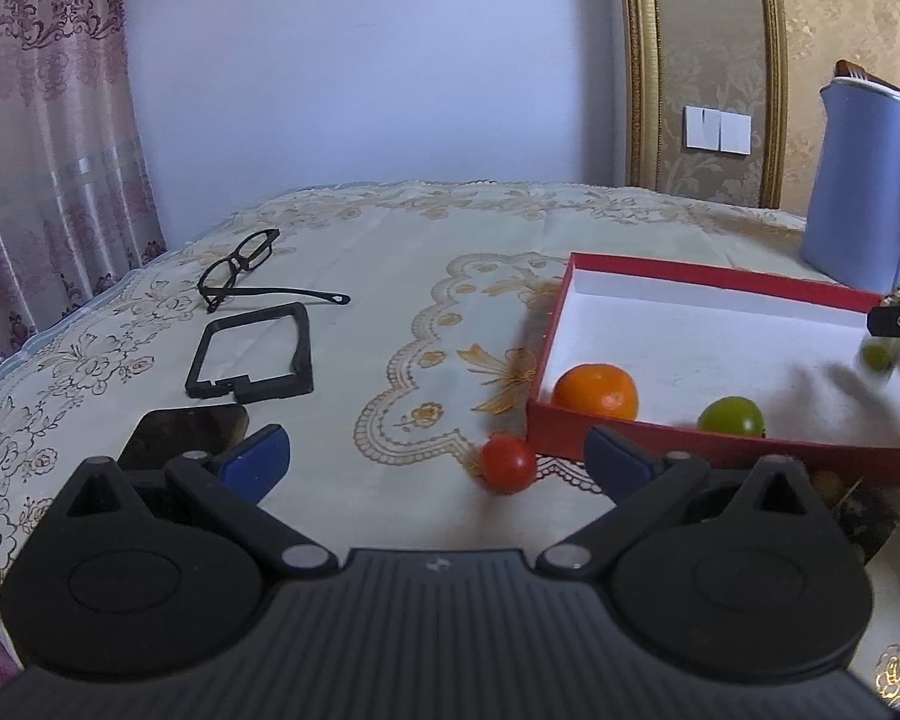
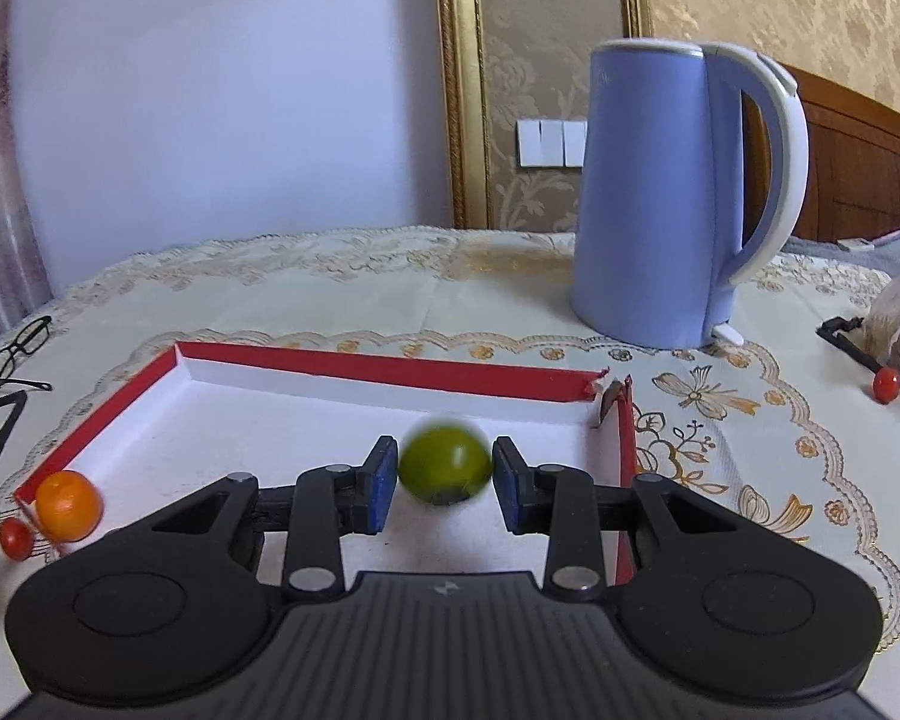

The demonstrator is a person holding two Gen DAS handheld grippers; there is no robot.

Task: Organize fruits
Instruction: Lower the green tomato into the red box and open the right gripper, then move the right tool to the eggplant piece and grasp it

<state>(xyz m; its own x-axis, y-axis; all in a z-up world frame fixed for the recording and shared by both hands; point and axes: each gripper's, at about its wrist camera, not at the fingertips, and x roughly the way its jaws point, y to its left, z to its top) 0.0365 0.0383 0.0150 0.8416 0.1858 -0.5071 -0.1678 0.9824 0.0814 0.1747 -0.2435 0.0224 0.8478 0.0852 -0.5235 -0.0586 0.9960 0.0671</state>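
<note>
Right gripper sits over the red box with fingers spread just wider than a green fruit; there are gaps on both sides and the fruit is motion-blurred, so I read this as a release in progress, fruit dropping onto the white floor near the right wall. To do it well: keep the jaws open and level, lift straight up, don't swing sideways, since the pads are close enough to knock it. The box's far right corner is torn, so avoid pushing fruit that way. Left gripper has its fingers spread wide, holding nothing, low over the tablecloth with a cherry tomato between its fingertips, just outside the box's near left corner; likely the next pick. Close slowly and centred, because it's round and will roll. Box contents: an orange in the near left corner, another green fruit by the near wall, plus the one being dropped. A second cherry tomato lies well off to the right, outside the box.
</note>
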